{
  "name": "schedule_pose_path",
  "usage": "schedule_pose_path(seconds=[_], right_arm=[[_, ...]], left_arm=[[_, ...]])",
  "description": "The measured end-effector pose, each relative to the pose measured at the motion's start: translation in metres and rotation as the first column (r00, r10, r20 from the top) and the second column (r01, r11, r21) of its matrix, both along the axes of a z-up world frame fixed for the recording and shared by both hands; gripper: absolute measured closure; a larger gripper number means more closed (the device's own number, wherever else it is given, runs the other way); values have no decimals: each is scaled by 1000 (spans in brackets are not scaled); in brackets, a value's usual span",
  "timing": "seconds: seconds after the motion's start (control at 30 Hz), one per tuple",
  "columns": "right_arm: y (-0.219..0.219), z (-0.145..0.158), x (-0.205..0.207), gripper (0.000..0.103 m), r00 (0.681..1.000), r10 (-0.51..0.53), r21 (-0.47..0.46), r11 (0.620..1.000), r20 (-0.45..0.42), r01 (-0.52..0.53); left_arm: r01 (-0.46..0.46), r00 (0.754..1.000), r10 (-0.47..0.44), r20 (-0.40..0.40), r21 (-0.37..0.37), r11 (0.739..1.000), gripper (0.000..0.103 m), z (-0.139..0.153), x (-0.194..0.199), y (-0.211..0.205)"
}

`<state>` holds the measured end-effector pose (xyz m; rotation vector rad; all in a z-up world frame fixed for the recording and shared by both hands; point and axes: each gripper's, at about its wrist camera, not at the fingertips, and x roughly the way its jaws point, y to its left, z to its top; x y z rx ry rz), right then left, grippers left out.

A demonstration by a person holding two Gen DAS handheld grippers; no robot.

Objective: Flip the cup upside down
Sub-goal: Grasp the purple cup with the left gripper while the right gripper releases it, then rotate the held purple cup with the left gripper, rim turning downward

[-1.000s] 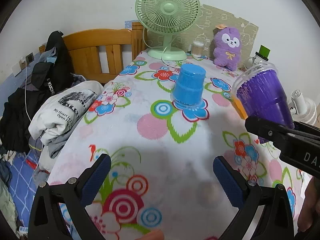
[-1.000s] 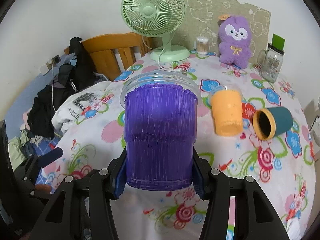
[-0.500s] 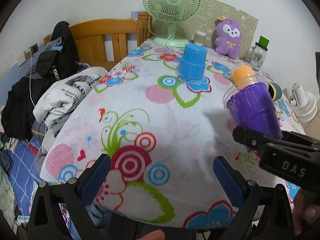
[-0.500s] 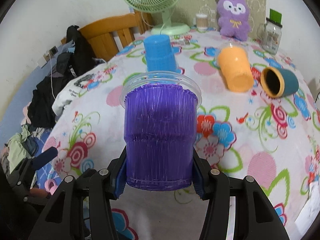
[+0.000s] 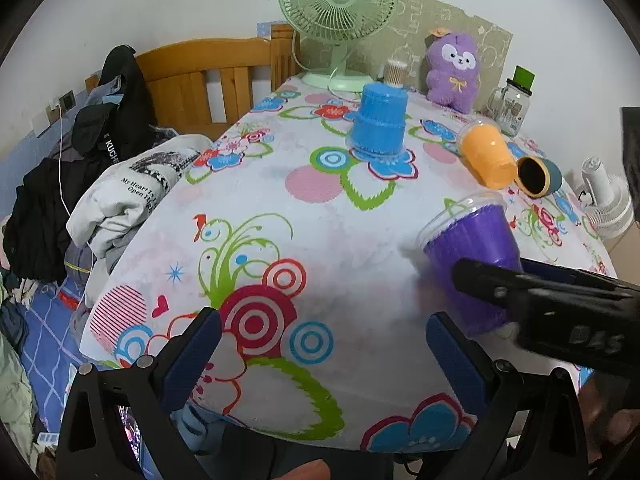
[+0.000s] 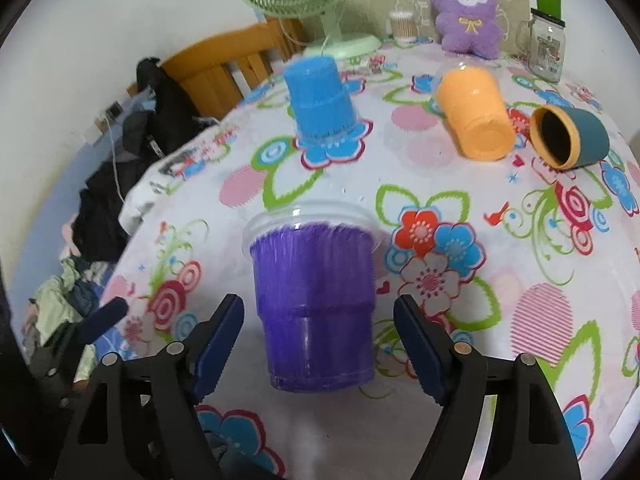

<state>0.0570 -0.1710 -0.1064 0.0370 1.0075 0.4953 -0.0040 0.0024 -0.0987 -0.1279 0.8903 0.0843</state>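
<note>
Both grippers stand with their jaws spread wide and nothing between the pads touches them: the right gripper (image 6: 318, 344) has its blue pads set apart from either side of the purple cup (image 6: 314, 304), with a gap showing on each side, and the left gripper (image 5: 320, 354) hangs over the near edge of the table with only cloth between its fingers. Under everything lies the table (image 5: 332, 216), covered with a white cloth printed with bright flowers and rings. At its far end stands a green fan (image 5: 338, 20), and beside that a purple plush toy (image 5: 454, 70) sits against a patterned board. A glass jar (image 5: 510, 110) with a green-topped lid stands to the right of the toy. Nearer the middle, a blue cup (image 5: 380, 122) stands mouth down on the cloth. The purple cup sits close to the near edge, its clear rim toward the cloth and its base toward the right wrist camera; whether the rim rests fully on the cloth cannot be told. An orange cup (image 6: 476, 120) lies on its side beyond it, and just to the right a teal cup (image 6: 570, 138) with an orange rim lies on its side too, its dark mouth facing the right wrist camera.
</note>
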Motion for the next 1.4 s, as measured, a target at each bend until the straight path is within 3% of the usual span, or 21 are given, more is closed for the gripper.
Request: schedule_pose_path(seconds=[0.13,0.37,0.63,0.93,1.03,1.27,1.4], right_arm=[[-23,23,-6,23,999,-13,56,998,36,11],[-90,50,-18,12,985,-125,112,987,117,112],[-132,30,-18,11,982,-175,140,977,73,163],[-146,15,-12,11,982,-185,143,974,40,178],[-147,13,-10,11,981,-189,145,972,34,183],[-145,10,-9,11,981,-191,149,971,25,185],[-142,11,-10,11,982,-185,151,972,28,179]], left_arm=[[9,1000,-9,20,-5,1000,0,9,3,-7],[87,994,-87,67,3,996,0,21,8,-46],[144,988,-146,60,29,989,0,13,21,-88],[114,993,-114,5,5,993,0,-14,34,-92],[111,994,-111,10,1,994,5,-17,35,-91],[126,992,-126,12,-28,992,33,-18,34,-85],[128,991,-127,39,-27,991,36,-8,30,-80]])
